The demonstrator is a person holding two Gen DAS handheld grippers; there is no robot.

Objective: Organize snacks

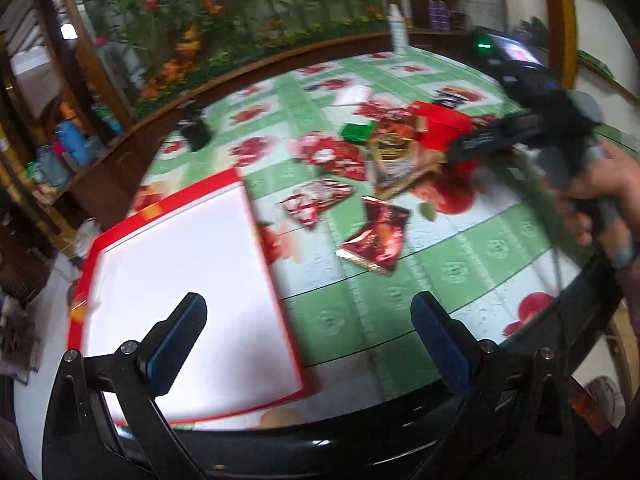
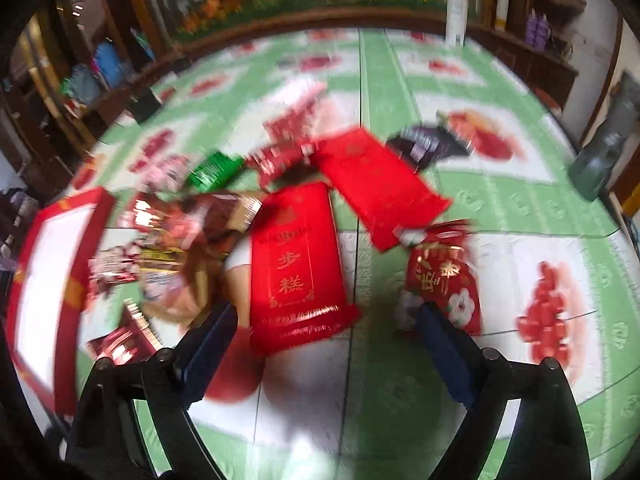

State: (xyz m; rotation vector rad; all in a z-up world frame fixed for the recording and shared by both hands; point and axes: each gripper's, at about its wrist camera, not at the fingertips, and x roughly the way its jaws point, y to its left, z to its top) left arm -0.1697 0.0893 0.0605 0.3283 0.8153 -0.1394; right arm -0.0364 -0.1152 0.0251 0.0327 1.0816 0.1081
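A red-rimmed box with a white inside (image 1: 180,288) lies at the table's left; it also shows in the right wrist view (image 2: 44,280). My left gripper (image 1: 308,336) is open and empty, its left finger over the box. A heap of snack packets (image 1: 384,148) lies mid-table, with a dark red packet (image 1: 378,236) nearer. My right gripper (image 2: 324,344) is open and empty above a long red packet (image 2: 298,264). A second long red packet (image 2: 380,188), a red pouch (image 2: 446,276) and a green packet (image 2: 214,170) lie around. The right gripper also shows in the left wrist view (image 1: 460,148).
The table has a green and white cloth with red flowers (image 2: 400,400). A white bottle (image 2: 456,8) stands at the far edge. A dark object (image 1: 195,130) lies far left. Wooden shelves with clutter (image 1: 68,144) stand to the left.
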